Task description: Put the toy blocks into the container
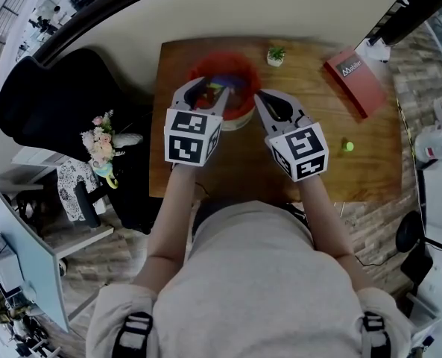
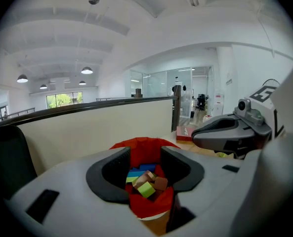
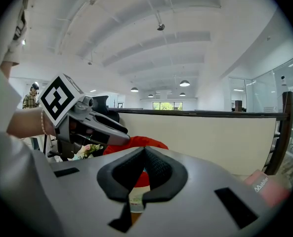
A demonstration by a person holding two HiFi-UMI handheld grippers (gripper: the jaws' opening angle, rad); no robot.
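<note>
The wooden table (image 1: 280, 177) bears a round container (image 1: 206, 69) at its far edge, lined with crumpled red plastic, probably so the pieces land softly. The left gripper (image 2: 145, 164) hangs over its mouth, its dark padded jaws partway apart with nothing between them, a pose that suits dropping. The right gripper (image 3: 144, 154) waits beside the rim, jaws pressed together and empty. Inside lie the toy blocks (image 2: 146, 188) — small, hard-edged, in blue, green and brown. One tiny green piece (image 1: 348, 146) sits well apart, at the right.
</note>
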